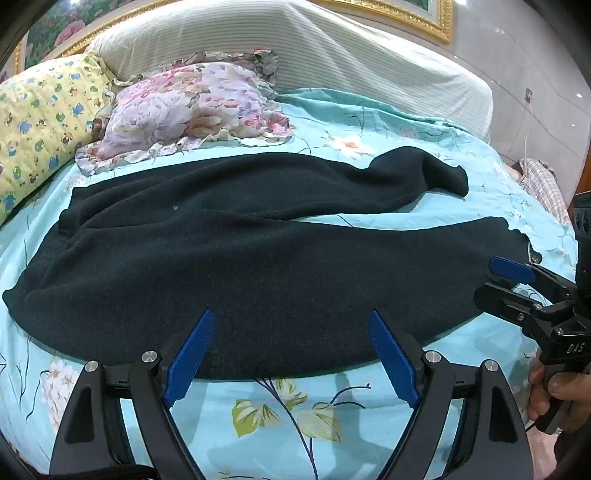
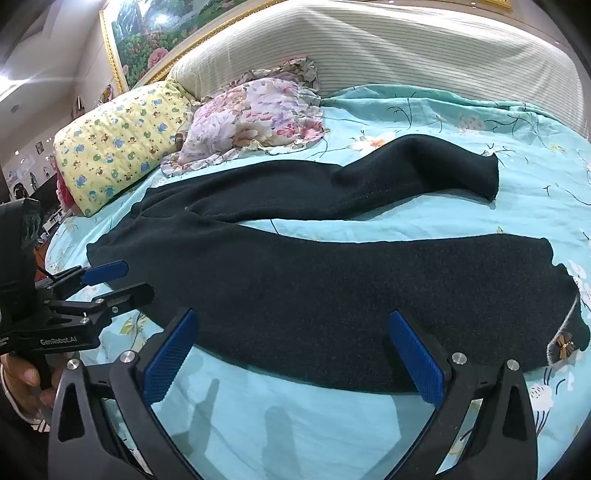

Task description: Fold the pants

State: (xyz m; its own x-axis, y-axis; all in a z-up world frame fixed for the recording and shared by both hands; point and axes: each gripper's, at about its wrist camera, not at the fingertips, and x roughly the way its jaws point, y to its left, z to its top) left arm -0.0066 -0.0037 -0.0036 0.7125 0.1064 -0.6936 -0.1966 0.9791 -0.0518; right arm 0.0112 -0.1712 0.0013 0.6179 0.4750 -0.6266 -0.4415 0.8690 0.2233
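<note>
A turquoise floral bedsheet (image 1: 388,122) carries dark knit pants (image 1: 258,258) spread flat, waist left, legs splayed right. Far left lie a yellow quilted pillow (image 1: 40,118) and a pink floral pillow (image 1: 184,107). The left gripper (image 1: 291,354) and right gripper (image 2: 295,354) gape wide, holding nothing, at the pants' near edge.

— What furniture fills the room?

— A bed with a turquoise floral sheet (image 1: 303,413), backed by a padded headboard under a pale striped cover (image 1: 332,48). A yellow cartoon-print pillow (image 1: 40,122) and a pink-and-lilac floral frilled pillow (image 1: 184,107) lie side by side at its head.

— And the walls?

— A gold-framed flower painting (image 2: 147,33) hangs above the headboard; glossy pale wall tiles (image 1: 524,66) reflect light.
</note>
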